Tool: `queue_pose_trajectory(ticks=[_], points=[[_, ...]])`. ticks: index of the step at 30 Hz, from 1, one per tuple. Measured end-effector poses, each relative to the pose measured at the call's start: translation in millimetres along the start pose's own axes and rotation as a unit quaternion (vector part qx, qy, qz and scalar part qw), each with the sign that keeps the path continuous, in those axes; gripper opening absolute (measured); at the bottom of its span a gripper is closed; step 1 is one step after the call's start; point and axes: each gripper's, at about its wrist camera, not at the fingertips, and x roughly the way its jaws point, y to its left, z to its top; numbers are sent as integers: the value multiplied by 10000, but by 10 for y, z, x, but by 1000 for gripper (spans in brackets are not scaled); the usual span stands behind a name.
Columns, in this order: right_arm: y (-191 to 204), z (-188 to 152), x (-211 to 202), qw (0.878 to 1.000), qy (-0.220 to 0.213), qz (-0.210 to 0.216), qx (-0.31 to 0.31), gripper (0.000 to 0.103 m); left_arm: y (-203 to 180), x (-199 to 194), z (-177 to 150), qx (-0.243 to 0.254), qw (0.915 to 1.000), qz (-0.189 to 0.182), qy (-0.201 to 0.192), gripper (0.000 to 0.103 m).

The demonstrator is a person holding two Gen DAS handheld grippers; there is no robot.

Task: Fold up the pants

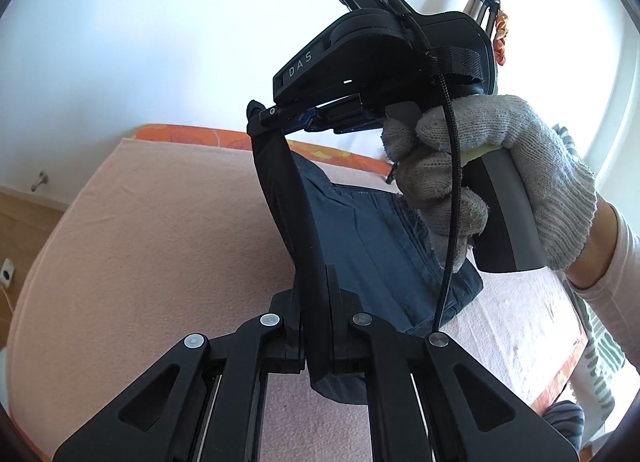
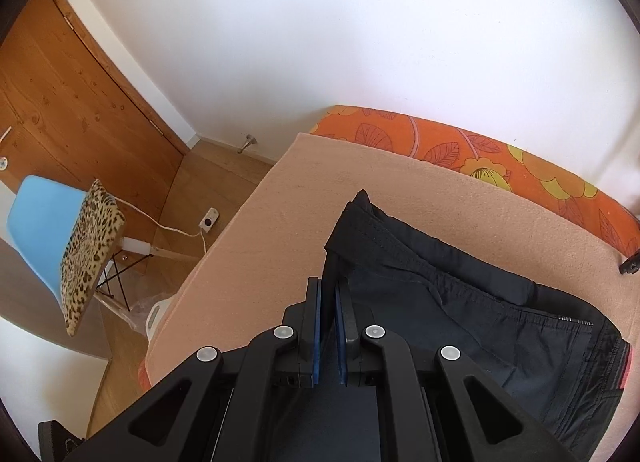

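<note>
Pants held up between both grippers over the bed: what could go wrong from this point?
1. The left gripper pinches only a narrow edge strip of the pants; that strip could slip out and the fold would collapse.
2. The right gripper also grips a thin edge, so unequal pulls may skew the fold.
3. The right gripper's dangling cable hangs over the cloth and might snag it.

Peach blanket [image 2: 280, 229] covering a bed, with an orange floral sheet [image 2: 500, 165] along its far edge. Beside the bed: wooden door [image 2: 60, 101], blue chair [image 2: 40, 213] carrying a leopard-print cushion [image 2: 90, 254], floor socket [image 2: 209, 219], white wall [image 2: 360, 21].
</note>
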Motion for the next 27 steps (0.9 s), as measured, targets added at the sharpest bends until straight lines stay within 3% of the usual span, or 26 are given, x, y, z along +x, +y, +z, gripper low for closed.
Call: queue_pose_trajectory(ticks=[9,16,21,27], points=[[-561,-81,-697,9988,-393,165,235,3,-778,320,253,720,9964,-453,-55,5],[-1355,-390,-1171,9959,-648,-37,629,3,-1332,793,158,931,9916,-853,282,5],[-1986,-722,-1315,9929,-733,-237,908,3,-1691,1211,32,1201,9856,-1024,603,5],[-2730,-1071,-1158,9883,-589,-354,1364,3,-1869,1671,-165,1271,9806,-1091,1015,5]])
